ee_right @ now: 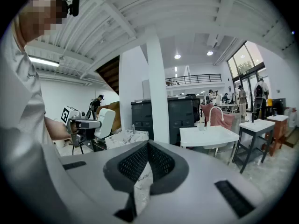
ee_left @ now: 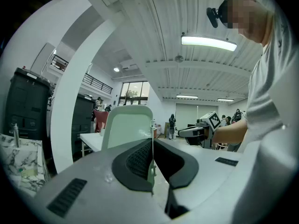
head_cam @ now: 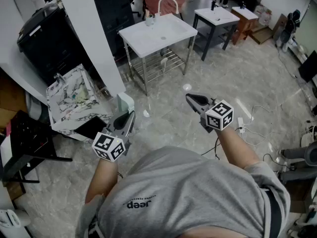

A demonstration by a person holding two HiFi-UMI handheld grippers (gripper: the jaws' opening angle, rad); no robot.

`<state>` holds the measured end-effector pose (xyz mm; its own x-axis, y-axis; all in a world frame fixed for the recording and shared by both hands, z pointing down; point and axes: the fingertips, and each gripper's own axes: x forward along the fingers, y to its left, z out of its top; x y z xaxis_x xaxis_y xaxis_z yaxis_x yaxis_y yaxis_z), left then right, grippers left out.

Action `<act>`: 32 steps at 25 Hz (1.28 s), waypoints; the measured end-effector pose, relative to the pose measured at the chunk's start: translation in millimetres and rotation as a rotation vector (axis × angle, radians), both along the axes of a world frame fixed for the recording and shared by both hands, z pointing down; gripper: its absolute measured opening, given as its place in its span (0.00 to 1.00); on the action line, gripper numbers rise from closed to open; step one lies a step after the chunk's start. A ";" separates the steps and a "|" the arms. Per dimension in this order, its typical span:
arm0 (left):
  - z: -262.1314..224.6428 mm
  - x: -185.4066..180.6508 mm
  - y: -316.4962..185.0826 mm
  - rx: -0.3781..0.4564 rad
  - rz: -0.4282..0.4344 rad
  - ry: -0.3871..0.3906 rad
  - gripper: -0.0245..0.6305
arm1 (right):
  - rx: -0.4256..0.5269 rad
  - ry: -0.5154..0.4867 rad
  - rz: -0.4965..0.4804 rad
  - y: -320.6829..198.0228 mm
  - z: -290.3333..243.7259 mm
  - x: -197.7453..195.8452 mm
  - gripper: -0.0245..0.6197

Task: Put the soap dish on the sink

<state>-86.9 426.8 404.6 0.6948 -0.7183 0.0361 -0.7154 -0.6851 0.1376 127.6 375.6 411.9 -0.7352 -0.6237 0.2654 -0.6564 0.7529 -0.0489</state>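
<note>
My left gripper (head_cam: 128, 117) is shut on a pale green soap dish (head_cam: 125, 103), which sticks up from the jaws over the floor. In the left gripper view the dish (ee_left: 127, 125) stands upright, its thin rim pinched between the dark pads (ee_left: 138, 160). The white sink (head_cam: 158, 33) with a curved white faucet (head_cam: 167, 4) stands on a metal frame farther ahead, well apart from both grippers. My right gripper (head_cam: 189, 98) hangs to the right, shut with nothing in it. Its view shows the sink (ee_right: 209, 135) ahead at the right and the dish (ee_right: 104, 121) at the left.
A marble-patterned basin (head_cam: 74, 100) sits low at the left beside a white pillar (head_cam: 94, 38). Dark cabinets (head_cam: 42, 38) stand behind it. A second small table with a sink (head_cam: 215, 16) is at the back right. Cables (head_cam: 252, 128) lie on the floor at the right.
</note>
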 end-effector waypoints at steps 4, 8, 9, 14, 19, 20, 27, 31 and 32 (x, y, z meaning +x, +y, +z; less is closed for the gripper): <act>-2.1 6.7 -4.0 0.002 0.006 -0.001 0.06 | 0.008 -0.002 0.000 -4.2 -3.6 4.9 0.12; -4.7 12.8 -7.6 0.006 0.009 -0.003 0.06 | 0.010 -0.006 0.000 -7.1 -5.4 9.7 0.12; -5.1 13.8 -8.8 0.006 0.009 -0.003 0.06 | 0.010 -0.006 -0.001 -8.3 -5.6 10.7 0.12; -3.6 21.5 -13.7 0.008 0.000 -0.011 0.06 | -0.006 -0.008 0.005 -15.2 -2.6 20.2 0.12; -6.9 35.0 -16.0 0.014 -0.023 -0.015 0.06 | -0.005 -0.035 0.002 -18.2 -8.0 37.2 0.13; -7.5 39.2 -16.2 0.015 -0.025 -0.016 0.06 | -0.001 -0.036 -0.004 -18.0 -9.3 40.9 0.13; -10.4 86.8 -16.7 0.017 -0.041 -0.012 0.06 | 0.013 -0.038 -0.028 -19.6 -13.7 87.1 0.13; -10.9 112.0 -17.0 0.018 -0.052 -0.010 0.06 | 0.014 -0.051 -0.026 -23.3 -14.2 115.2 0.13; -11.5 115.7 -17.3 0.018 -0.055 -0.010 0.06 | 0.012 -0.055 -0.027 -24.2 -14.0 119.8 0.13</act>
